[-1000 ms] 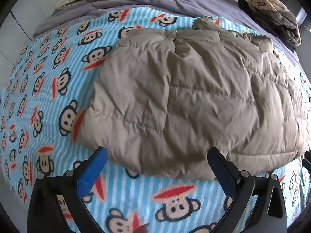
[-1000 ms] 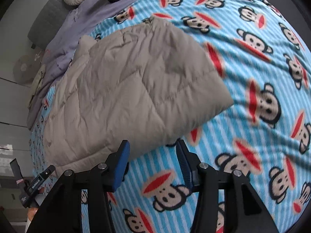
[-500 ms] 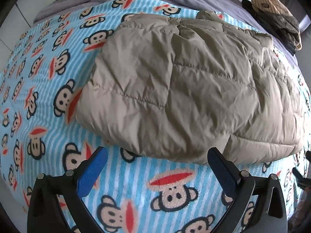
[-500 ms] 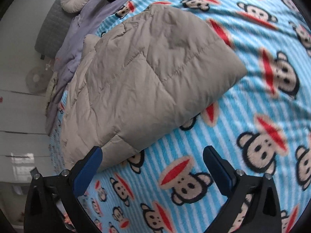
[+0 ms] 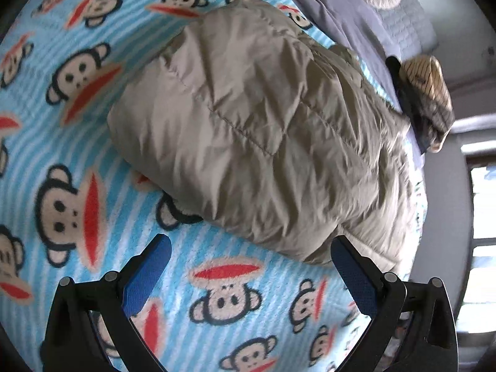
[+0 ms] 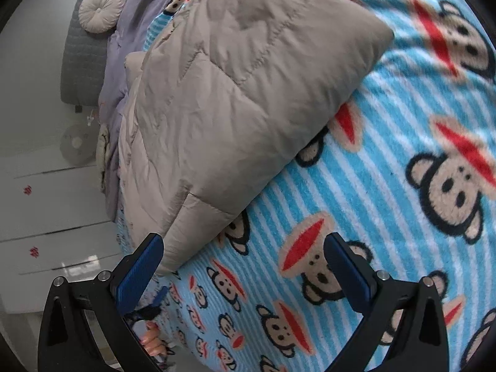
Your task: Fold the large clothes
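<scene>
Jacket (image 5: 263, 130) lies folded on bed (image 5: 235, 297); left tool (image 5: 251, 263) and right tool (image 6: 245, 257) both wide, empty, at its 6 o'clock edge, poised for another fold.

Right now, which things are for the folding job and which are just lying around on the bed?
For the job: puffy beige jacket, left gripper, right gripper, both open.

Just lying about: monkey blanket, round cushion, striped clothes pile, purple sheet.

Home bedroom: bed (image 5: 356, 15), monkey-print blanket (image 6: 387, 201), round cushion (image 6: 100, 9).
</scene>
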